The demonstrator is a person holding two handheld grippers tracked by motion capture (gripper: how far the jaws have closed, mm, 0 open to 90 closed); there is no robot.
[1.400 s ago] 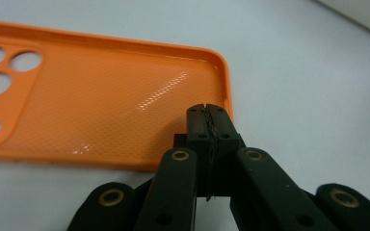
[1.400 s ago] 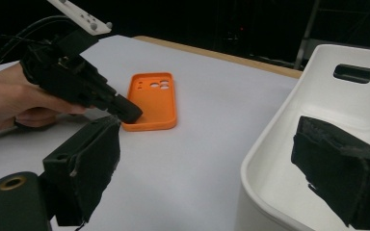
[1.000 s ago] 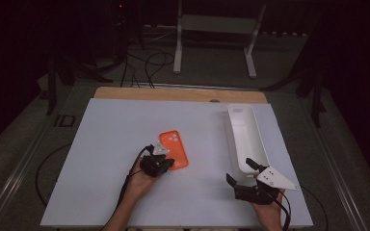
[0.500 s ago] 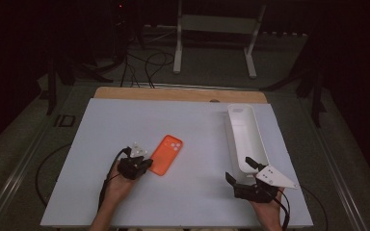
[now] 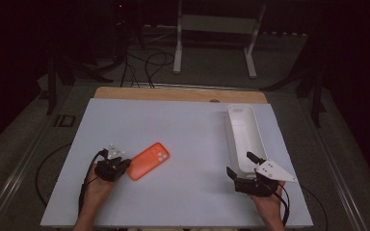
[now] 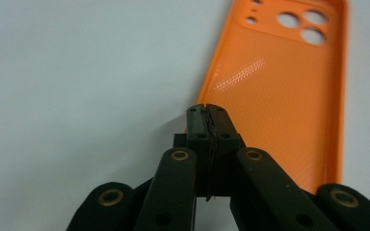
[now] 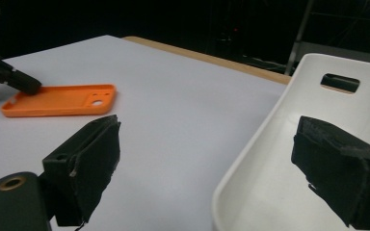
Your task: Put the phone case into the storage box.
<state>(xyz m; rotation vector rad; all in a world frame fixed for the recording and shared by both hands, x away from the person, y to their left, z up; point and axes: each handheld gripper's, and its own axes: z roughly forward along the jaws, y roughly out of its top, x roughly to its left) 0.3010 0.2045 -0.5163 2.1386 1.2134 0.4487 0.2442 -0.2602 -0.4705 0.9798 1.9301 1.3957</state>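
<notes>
Nearest the person, at the front edge of the white tabletop [image 5: 183, 125], two hands each hold a black two-jaw gripper. The left gripper [image 5: 121, 164] has its jaws pressed fully together with nothing between them; in the left gripper view the closed tips [image 6: 207, 118] sit right at the near long edge of an orange phone case [image 6: 279, 86], seemingly touching it. That closed, wedge-like pose looks suited to nudging or dragging the case along rather than lifting it. The right gripper [image 5: 241, 166] rests with its jaws spread wide and empty, one jaw either side of the near end of a long white tray [image 5: 243, 132], probably to steady it or wait there.

The orange phone case [image 5: 147, 161] lies flat and slanted, left of centre, well apart from the tray, its camera cutouts toward the far end. Beyond the tabletop stand a wooden strip [image 5: 173, 94], cables and a white stand [image 5: 217, 29] in the dark.
</notes>
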